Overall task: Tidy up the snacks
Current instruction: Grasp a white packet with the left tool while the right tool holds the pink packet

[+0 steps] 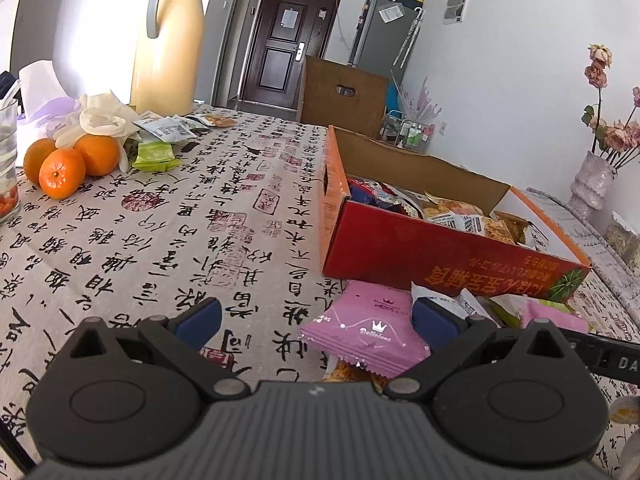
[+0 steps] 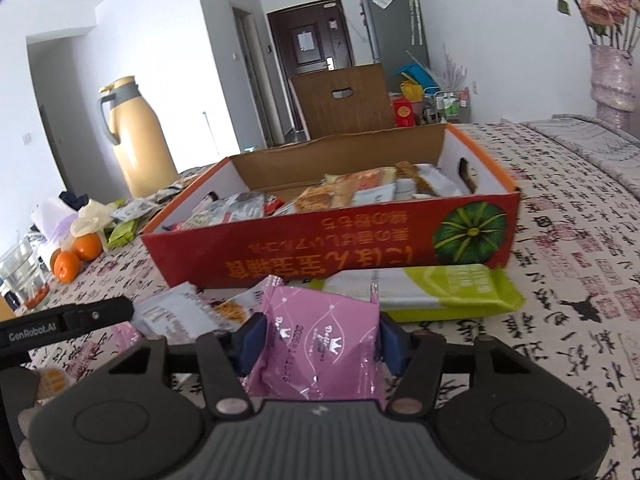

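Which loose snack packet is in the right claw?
The pink crown-printed packet, pinched between the right claw pads; the green-and-white packet lies flat by the box.

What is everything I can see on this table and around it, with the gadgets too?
Cardboard box: one, red-orange, mid-table, filled with snack packets.
Pink packet: one, clamped in right gripper.
Second pink packet: one, on the cloth before the box.
Green packet: one, flat beside the box front.
Oranges: three, far left.
Thermos jug: one, beige, back left.
Vase of flowers: one, far right.
Left gripper: black, open, empty.
Right gripper: black, shut on packet.
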`<state>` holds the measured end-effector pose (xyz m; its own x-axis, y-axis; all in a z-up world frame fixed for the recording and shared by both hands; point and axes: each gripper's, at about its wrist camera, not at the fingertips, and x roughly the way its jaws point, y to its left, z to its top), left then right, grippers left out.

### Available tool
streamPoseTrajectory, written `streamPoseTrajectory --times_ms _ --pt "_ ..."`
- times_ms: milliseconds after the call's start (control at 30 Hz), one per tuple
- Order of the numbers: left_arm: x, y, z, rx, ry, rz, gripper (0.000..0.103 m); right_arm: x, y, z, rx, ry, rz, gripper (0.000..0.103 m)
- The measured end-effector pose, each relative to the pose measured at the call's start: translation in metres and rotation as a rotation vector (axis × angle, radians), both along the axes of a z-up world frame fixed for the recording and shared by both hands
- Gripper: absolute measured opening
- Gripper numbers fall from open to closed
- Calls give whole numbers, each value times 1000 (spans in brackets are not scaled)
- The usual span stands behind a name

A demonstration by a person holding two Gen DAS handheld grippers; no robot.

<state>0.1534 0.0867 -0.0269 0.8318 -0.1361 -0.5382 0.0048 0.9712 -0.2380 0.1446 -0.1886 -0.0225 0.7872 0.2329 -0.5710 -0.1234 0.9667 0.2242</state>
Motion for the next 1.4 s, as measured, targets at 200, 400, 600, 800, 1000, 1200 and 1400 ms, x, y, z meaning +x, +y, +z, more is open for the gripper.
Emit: streamPoseTrajectory --times_ms 200,400,600,800,1000,1200,1400 --pt "-3 -3 3 22 -16 12 103 -7 -20 1 16 -10 -42 58" --pt "-10 -21 14 86 -49 -34 103 -14 -41 1 29 -18 -82 58" --pt "-16 -52 19 149 -71 -115 103 -18 -59 -2 50 -17 -113 58" --pt "-24 -79 17 203 -68 -191 103 -21 -69 -4 68 -17 -121 58" --pt "-34 -103 11 235 -53 -258 103 -24 -77 -7 86 -18 -127 58" --pt "-36 -125 11 234 -40 -269 103 -28 -81 -8 101 -19 -125 58" --pt "-26 -143 4 242 37 -214 82 -31 -87 -9 114 -23 -121 58"
